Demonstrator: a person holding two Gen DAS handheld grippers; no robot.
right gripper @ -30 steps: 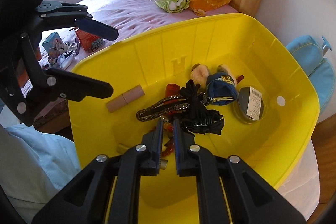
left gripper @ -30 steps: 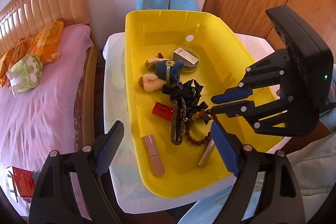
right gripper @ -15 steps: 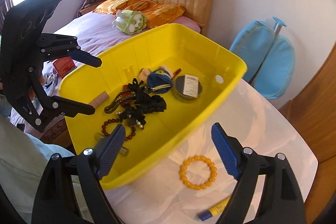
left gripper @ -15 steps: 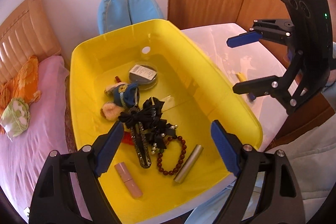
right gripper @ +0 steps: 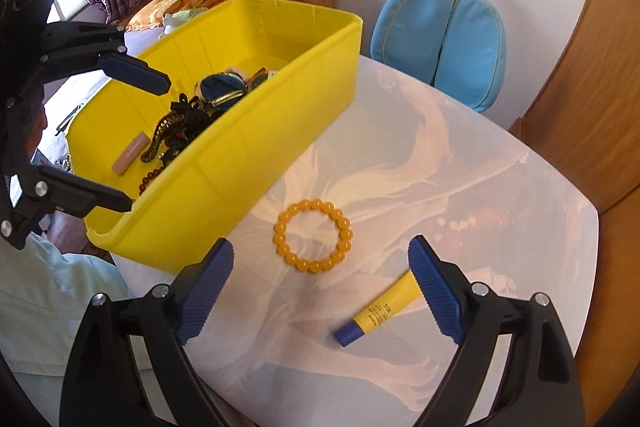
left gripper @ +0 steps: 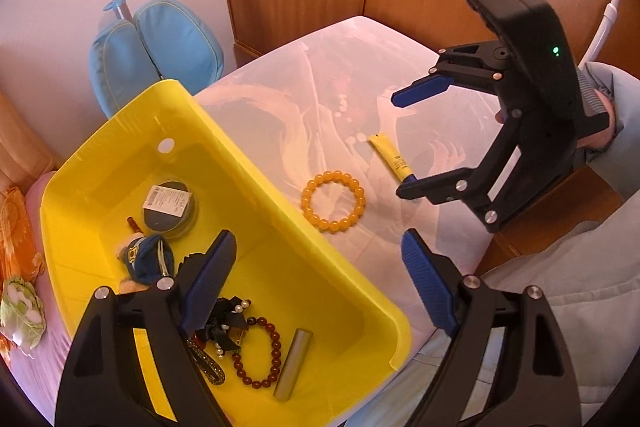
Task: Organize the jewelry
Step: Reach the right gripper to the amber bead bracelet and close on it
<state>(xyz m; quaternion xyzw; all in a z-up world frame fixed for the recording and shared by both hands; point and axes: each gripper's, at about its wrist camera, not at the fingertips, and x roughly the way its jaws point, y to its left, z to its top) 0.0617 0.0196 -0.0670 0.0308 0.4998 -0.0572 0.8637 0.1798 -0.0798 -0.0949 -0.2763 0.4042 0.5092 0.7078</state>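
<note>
The right claw [right gripper: 320,291] hangs spread wide over the pale patterned surface [right gripper: 460,155], empty, its blue-padded fingers [right gripper: 434,293] pointing at the yellow bin [right gripper: 256,147]. From the left wrist view the right claw [left gripper: 404,143] shows side-on, one finger above the other, with a sleeved hand partly visible behind its black body. The left claw [left gripper: 316,287] is also spread and empty; it hovers over the near corner of the yellow bin [left gripper: 304,227], one finger above the bin's inside and the other beyond the rim, over the surface [left gripper: 420,67].

The orange bead bracelet [right gripper: 313,241] lies flat on the surface just beside the bin's long wall — a closed ring of round, glossy amber-yellow beads, apart from both claws. In the left wrist view the orange bead bracelet [left gripper: 333,201] sits close against the outside of that wall. A small yellow tube with a blue cap [right gripper: 378,311] lies farther from the bin than the bracelet.

Inside the bin lie a dark red bead bracelet [left gripper: 260,355], a metallic cylinder [left gripper: 292,363], a black bow hair clip [left gripper: 220,319] partly hidden by a left finger, a blue plush keychain [left gripper: 146,259], a round labelled tin [left gripper: 168,207] and a pink lipstick tube [right gripper: 128,157]. The tangle under the bow is hard to sort out — a glittery strip pokes from it.
</note>
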